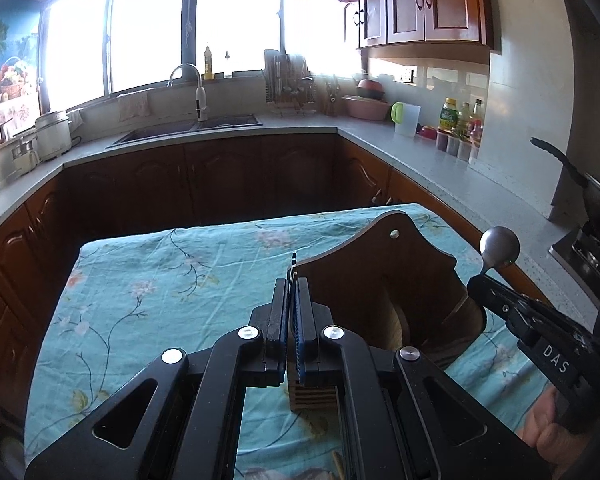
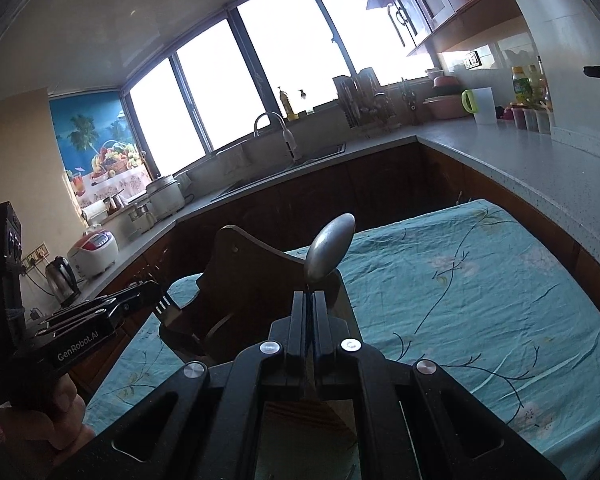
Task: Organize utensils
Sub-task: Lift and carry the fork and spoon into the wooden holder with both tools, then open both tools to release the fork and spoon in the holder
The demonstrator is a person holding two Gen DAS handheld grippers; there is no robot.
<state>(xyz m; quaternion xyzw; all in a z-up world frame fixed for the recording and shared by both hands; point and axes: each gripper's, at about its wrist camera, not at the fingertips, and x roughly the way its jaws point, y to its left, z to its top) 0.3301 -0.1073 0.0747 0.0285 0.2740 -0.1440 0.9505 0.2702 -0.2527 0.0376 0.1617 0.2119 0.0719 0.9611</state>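
Two grippers hover over my wooden utensil holder (image 1: 384, 276) on the teal tablecloth (image 1: 148, 280): left gripper (image 1: 294, 280) clamped on a fork (image 2: 167, 305), right gripper (image 2: 310, 300) clamped on a spoon (image 2: 329, 246). Open cloth lies left and far.

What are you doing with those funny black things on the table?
A person holds a black tool in each hand over a table with a blue flowered cloth. The right tool is shut on a spoon, bowl end up. The left tool is shut on a fork, seen edge-on in its own view. Both hover by a dark wooden utensil holder standing on the cloth; neither utensil is in it yet.
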